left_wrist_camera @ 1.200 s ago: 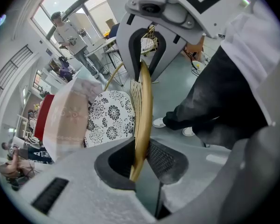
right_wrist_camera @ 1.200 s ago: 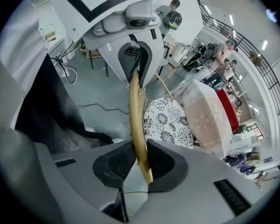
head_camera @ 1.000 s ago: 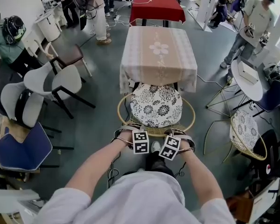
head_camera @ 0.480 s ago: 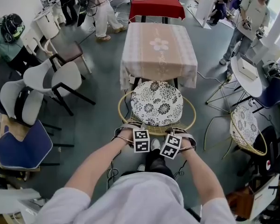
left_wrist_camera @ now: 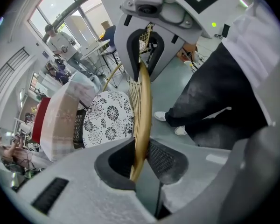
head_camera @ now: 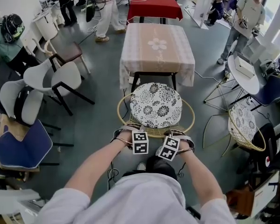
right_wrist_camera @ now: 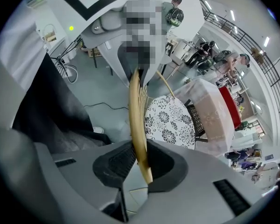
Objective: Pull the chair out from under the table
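A round rattan chair with a black-and-white flowered cushion (head_camera: 156, 105) stands just in front of the table with the beige cloth (head_camera: 157, 50); its seat is out from under the cloth's edge. My left gripper (head_camera: 139, 133) and right gripper (head_camera: 171, 134) are side by side on the near part of the chair's golden rim (head_camera: 155, 131), both pointing steeply down. In the left gripper view the rim (left_wrist_camera: 143, 101) runs between the pads of the left gripper (left_wrist_camera: 139, 160), which press on it. In the right gripper view the rim (right_wrist_camera: 135, 111) is likewise clamped by the right gripper (right_wrist_camera: 141, 160).
White chairs (head_camera: 51, 80) and a blue-cushioned seat (head_camera: 21, 146) crowd the left. A second rattan chair (head_camera: 245, 129) and a round white table (head_camera: 245, 71) stand at the right. A red table (head_camera: 155, 6) and several people are beyond. My own legs are close behind the chair.
The chair has slid toward me with both grippers on its rim. Its cushion, earlier partly under the tablecloth's edge, now lies clear of the table.
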`<state>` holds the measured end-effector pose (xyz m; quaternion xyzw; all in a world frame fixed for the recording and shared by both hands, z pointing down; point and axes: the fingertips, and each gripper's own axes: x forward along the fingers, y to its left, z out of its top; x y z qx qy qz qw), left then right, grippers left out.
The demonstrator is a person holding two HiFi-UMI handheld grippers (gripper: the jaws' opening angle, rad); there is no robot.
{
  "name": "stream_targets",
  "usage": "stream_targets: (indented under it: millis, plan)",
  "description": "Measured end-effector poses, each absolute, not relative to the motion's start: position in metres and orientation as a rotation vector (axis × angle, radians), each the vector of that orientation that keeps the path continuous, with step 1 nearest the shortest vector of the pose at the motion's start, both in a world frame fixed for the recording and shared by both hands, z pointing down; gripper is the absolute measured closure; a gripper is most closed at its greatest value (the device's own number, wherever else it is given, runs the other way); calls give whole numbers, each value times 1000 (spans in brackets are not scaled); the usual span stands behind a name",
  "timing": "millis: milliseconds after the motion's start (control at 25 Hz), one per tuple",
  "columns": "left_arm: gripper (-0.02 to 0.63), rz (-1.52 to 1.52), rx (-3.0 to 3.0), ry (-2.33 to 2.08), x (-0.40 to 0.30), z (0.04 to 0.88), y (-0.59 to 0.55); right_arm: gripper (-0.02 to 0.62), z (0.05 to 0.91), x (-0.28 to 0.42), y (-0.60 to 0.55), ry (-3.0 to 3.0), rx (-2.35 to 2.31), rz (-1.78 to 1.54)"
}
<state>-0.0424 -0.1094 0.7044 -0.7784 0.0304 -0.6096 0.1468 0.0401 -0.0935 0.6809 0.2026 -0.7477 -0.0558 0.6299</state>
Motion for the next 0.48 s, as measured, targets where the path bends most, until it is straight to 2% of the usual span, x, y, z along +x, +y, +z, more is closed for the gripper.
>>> stream_targets:
  millis: [480]
  plan:
    - [536, -1756, -2232, 99, -47, 706, -92, 537, 682, 36, -74, -1704, 462, -132]
